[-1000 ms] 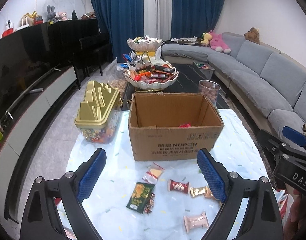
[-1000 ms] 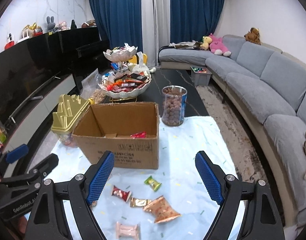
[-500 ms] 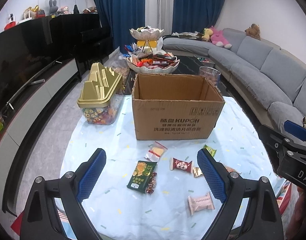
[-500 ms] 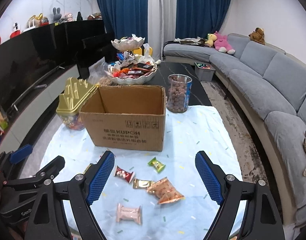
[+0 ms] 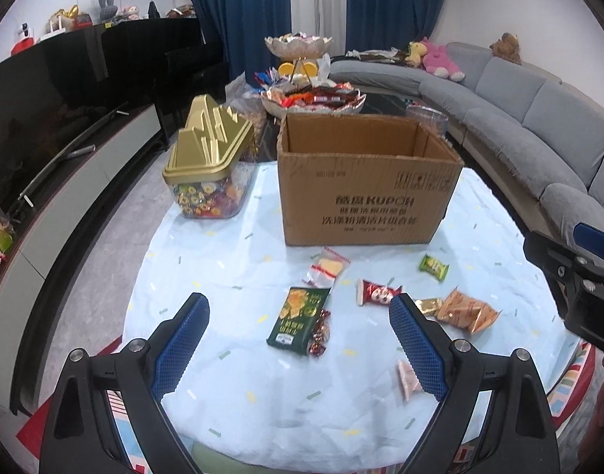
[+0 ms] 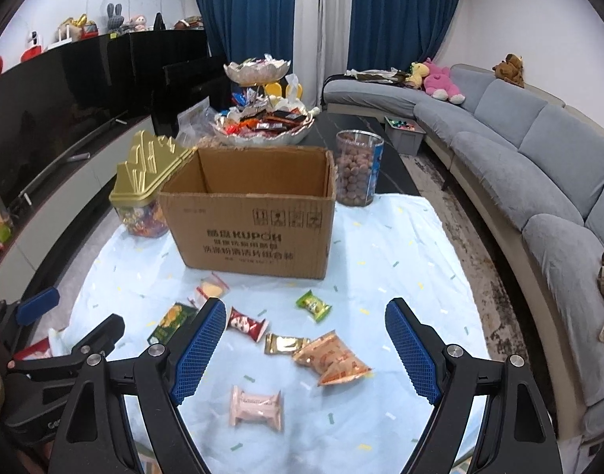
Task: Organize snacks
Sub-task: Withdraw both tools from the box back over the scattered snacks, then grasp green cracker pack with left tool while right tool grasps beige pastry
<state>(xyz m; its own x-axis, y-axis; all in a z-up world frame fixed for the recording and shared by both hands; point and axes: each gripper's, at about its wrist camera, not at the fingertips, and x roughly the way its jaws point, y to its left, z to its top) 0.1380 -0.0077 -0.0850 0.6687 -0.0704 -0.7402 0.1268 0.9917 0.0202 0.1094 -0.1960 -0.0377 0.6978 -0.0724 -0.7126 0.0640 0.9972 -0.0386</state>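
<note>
Both my left gripper (image 5: 296,339) and right gripper (image 6: 304,345) hang wide and empty. I'd straddle the green packet (image 5: 300,316) at lower centre squarely, then carry it to the cardboard box (image 5: 365,193).

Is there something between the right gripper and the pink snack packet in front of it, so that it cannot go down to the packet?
Nothing visible blocks it. The right gripper is open, and the pink packet lies flat on the light blue tablecloth below the gap between its fingers. The nearest snack, the orange bag, lies apart from it.
</note>
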